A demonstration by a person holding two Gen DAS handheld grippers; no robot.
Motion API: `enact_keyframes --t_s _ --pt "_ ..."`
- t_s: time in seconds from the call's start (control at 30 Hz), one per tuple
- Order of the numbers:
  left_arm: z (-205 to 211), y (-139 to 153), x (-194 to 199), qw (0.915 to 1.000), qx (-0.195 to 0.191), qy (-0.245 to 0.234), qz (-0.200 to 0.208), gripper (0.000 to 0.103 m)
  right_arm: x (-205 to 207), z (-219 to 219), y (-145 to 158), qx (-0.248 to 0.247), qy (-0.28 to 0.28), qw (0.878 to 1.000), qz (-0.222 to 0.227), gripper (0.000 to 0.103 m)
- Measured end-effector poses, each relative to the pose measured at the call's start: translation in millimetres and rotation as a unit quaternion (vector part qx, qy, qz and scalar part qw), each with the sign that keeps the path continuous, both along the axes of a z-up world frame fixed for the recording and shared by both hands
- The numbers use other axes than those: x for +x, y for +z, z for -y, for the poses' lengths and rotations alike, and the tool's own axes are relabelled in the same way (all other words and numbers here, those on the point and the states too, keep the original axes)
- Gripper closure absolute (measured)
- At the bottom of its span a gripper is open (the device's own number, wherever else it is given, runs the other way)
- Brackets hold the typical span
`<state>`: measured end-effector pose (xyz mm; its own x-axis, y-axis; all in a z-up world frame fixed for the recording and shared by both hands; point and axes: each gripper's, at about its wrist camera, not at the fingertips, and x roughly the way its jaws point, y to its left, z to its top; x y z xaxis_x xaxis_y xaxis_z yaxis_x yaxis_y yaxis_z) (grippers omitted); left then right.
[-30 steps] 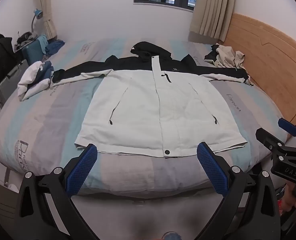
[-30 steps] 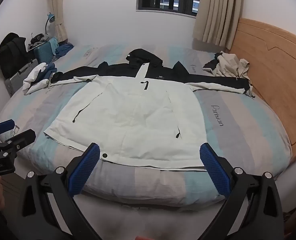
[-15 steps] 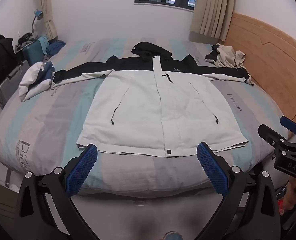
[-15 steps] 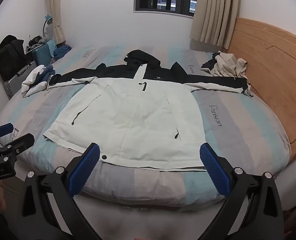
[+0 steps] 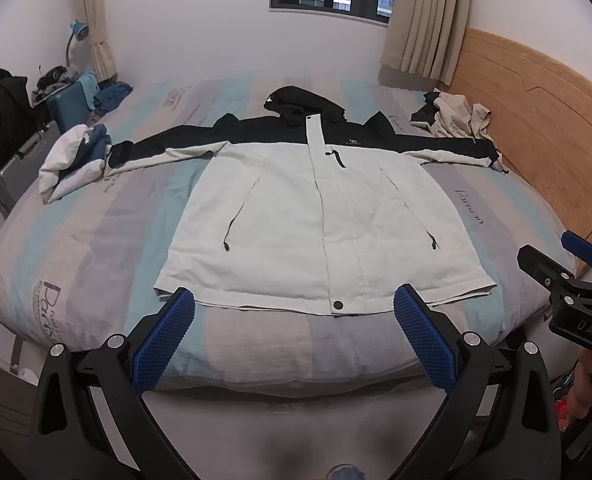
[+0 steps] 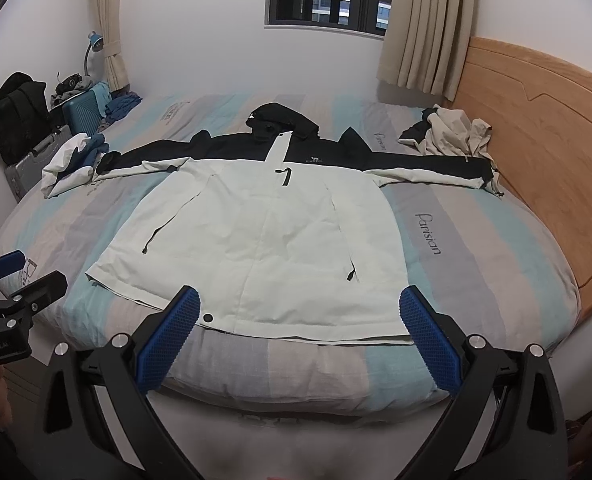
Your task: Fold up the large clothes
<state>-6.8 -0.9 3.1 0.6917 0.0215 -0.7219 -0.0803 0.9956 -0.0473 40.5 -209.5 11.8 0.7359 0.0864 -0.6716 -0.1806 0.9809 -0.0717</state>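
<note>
A large white jacket with black shoulders, sleeves and hood (image 5: 320, 216) (image 6: 264, 240) lies flat and front-up on the bed, sleeves stretched out to both sides, hem toward me. My left gripper (image 5: 294, 322) hovers open just short of the hem, nothing between its blue pads. Open as well, my right gripper (image 6: 300, 322) hangs over the bed's near edge at the hem's right half. Each gripper appears at the side of the other's view, held by a hand.
The striped bed (image 5: 76, 240) fills the room's middle, with a wooden headboard (image 5: 536, 128) on the right. A beige garment (image 5: 452, 118) lies at the far right, a white-and-blue one (image 5: 76, 156) at the left edge. Suitcases and a black bag (image 5: 4, 120) stand at left.
Both grippers have drifted slightly closer to the bed and the jacket's hem; the view shifted a little. The jacket has not moved and both grippers stay open.
</note>
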Motion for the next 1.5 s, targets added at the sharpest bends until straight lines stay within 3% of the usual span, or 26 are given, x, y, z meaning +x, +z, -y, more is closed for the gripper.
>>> enact_keyframes --t_s 1.5 --pt "5 3 -5 0.9999 0.000 -0.006 0.012 0.006 -1 3 12 0.004 -0.002 1.000 0.016 0.007"
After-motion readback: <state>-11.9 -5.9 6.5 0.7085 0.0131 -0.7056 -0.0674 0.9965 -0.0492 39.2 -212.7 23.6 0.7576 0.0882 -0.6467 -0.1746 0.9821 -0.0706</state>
